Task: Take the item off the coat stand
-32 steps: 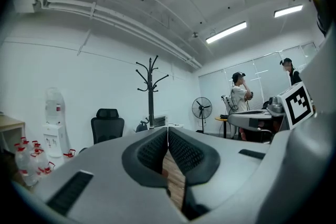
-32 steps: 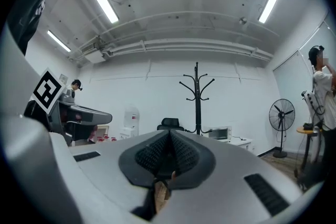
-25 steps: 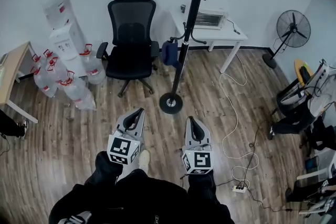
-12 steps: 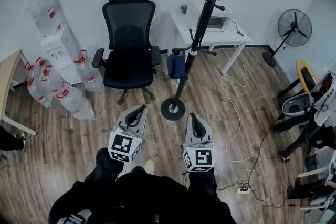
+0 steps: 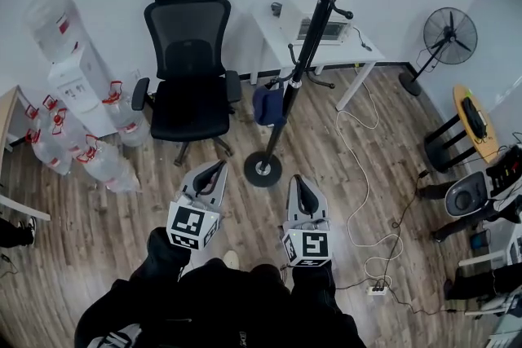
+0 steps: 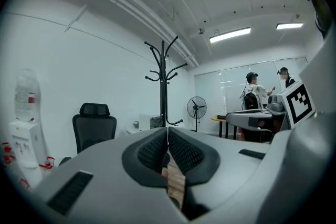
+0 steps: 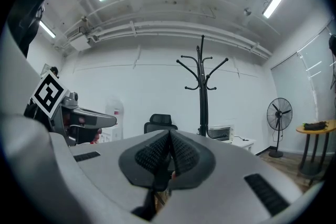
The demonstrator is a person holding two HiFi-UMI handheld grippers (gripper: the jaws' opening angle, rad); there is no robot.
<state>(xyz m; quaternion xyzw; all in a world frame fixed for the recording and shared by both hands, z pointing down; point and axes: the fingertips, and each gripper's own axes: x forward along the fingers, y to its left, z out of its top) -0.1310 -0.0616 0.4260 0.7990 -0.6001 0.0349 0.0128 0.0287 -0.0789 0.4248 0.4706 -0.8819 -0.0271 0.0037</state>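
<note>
Hanging from a low hook of the tall black metal coat stand (image 5: 305,45) was a small dark blue bag (image 5: 266,105), left grey gripper (image 5: 218,168) closed and empty, right grey gripper (image 5: 298,182) likewise, both short of the stand's round base.

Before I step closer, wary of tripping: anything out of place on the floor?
A white cable snakes loose across the floor from the white table to a power strip, right of the coat stand. Nothing looks spilled or damaged.

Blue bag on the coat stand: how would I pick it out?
Find the tall black coat stand between the black office chair and the white table. Low on its pole hangs a small dark blue bag, the only thing hanging there.
</note>
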